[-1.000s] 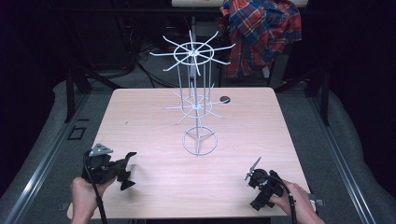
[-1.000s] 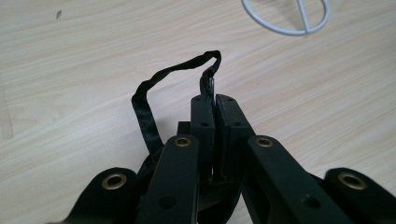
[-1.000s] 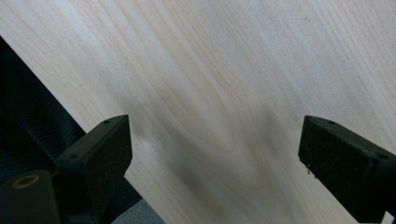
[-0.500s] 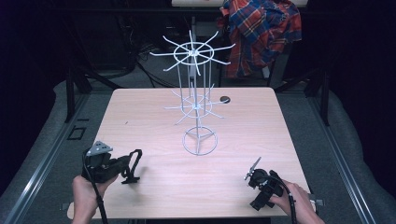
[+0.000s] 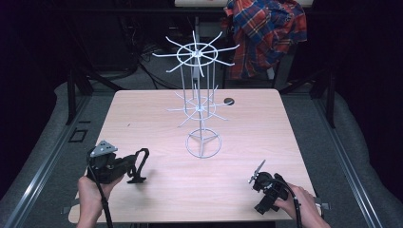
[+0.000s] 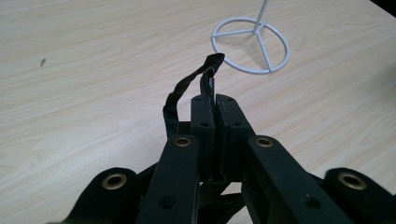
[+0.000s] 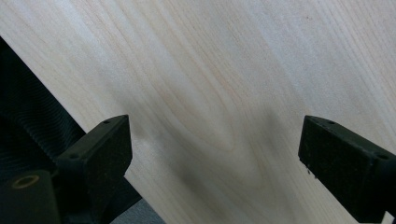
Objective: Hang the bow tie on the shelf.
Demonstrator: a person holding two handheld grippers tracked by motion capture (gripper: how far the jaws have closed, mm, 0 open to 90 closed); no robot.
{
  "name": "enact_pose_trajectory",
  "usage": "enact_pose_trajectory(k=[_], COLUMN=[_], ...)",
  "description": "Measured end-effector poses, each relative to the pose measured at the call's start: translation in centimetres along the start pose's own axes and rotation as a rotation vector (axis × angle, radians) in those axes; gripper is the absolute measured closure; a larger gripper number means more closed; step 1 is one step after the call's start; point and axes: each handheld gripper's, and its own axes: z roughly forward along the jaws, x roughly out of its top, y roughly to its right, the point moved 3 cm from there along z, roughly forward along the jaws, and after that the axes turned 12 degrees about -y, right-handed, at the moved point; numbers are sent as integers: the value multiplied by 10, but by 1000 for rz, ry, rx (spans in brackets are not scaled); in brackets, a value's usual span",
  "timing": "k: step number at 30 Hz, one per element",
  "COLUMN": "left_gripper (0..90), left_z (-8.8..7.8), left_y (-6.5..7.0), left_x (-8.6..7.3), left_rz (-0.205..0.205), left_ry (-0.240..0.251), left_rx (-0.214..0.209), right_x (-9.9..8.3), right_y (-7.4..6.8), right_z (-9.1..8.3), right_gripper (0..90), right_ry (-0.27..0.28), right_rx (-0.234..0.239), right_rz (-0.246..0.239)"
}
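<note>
black loop band pinched in shut left fingers, low over worktop near white wire rack. right fingers spread wide, empty. picked up; hanging on a rack arm probably left.

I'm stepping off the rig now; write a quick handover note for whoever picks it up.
Left tongs: shut on the black strap loop, held low over the table near its front left.
Right tongs: open, empty, over the table's front right edge.
White wire rack: stands mid-table; its arms look bare.
Done: strap gripped.
Left: probably hang the strap on a rack arm.
</note>
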Motion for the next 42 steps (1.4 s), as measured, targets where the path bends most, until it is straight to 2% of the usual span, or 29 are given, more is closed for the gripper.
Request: enact_pose_trajectory(k=[6, 21, 27, 42], left_gripper=[864, 864, 864, 864], left_z=[4, 3, 4, 11], left_y=[4, 5, 8, 9], left_x=[5, 17, 26, 48], left_rz=[13, 2, 10, -2], left_ry=[5, 48, 65, 113], left_rx=[-7, -8, -14, -38], right_x=[0, 1, 0, 0], right_y=[1, 0, 0, 1], right_z=[0, 2, 2, 2], right_gripper=[93, 93, 94, 93], right_ry=[-13, -9, -13, -10], right_rx=[1, 11, 12, 11], right_rz=[-4, 5, 3, 0])
